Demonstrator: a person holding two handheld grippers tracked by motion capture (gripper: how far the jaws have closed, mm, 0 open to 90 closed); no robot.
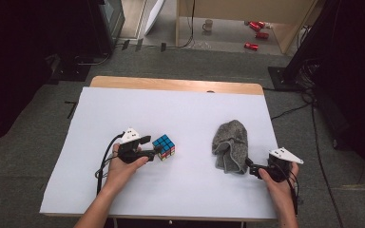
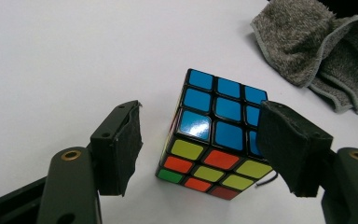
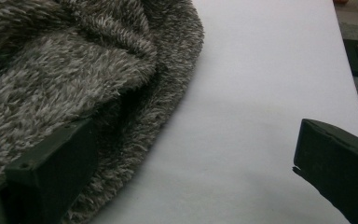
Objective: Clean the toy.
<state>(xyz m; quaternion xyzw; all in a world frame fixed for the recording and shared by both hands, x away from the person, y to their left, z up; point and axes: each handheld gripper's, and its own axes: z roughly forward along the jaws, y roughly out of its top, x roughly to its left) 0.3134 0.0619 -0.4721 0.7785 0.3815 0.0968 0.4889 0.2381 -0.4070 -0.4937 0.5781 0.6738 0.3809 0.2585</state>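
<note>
A scrambled puzzle cube (image 1: 164,147) (image 2: 214,135) stands on the white table (image 1: 171,109), blue face up. My left gripper (image 1: 153,146) (image 2: 198,109) reaches it from the left with a jaw on either side. The right-hand pad (image 2: 284,144) lies against the cube's side, while a strip of table shows between the other pad (image 2: 126,140) and the cube. A crumpled grey towel (image 1: 230,142) (image 2: 317,46) (image 3: 74,60) lies at the right. My right gripper (image 1: 249,166) (image 3: 198,135) stands wide open at its near corner, one jaw on the towel's edge, the other over bare table.
Beyond the table's far wooden edge (image 1: 176,84), a mug (image 1: 208,24) and red cans (image 1: 256,28) lie on the floor by a wooden shelf. Cables (image 1: 313,123) run along the floor at the right. Black equipment stands at both back corners.
</note>
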